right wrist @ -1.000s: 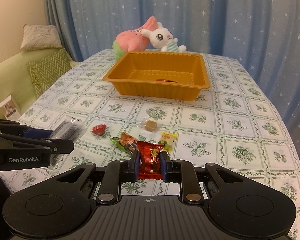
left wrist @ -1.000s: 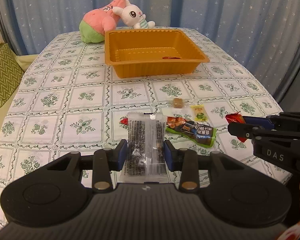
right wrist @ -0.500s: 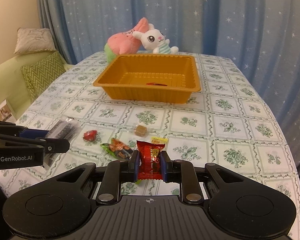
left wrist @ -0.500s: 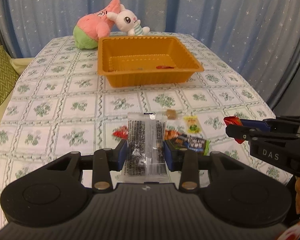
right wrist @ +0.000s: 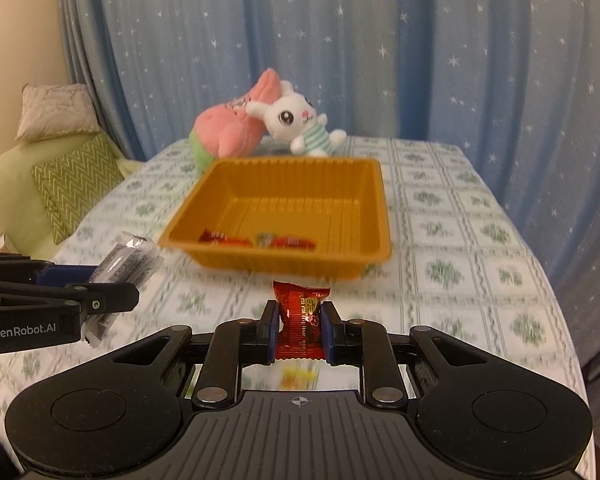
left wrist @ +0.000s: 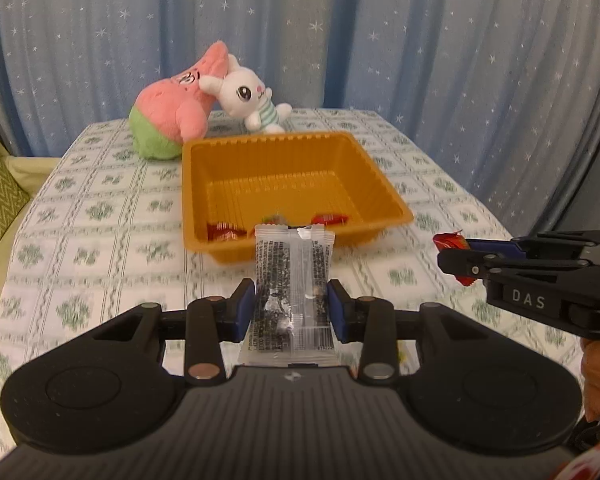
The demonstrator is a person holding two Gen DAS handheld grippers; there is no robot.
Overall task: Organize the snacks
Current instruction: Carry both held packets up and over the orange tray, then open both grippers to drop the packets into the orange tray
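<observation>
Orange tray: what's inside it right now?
The orange tray holds a few small wrapped snacks along its near wall, mostly red. In the left view the held clear packet covers part of that row.

Left gripper (left wrist: 291, 310) and right gripper (right wrist: 299, 330) both clamped, side by side

A surface (right wrist: 480, 264) in a green floral-tiled cloth is carrying an orange tray (right wrist: 260, 258) ahead of the tools, with a pink plush (right wrist: 228, 132) and a white rabbit plush (right wrist: 296, 124) lying beyond it
</observation>
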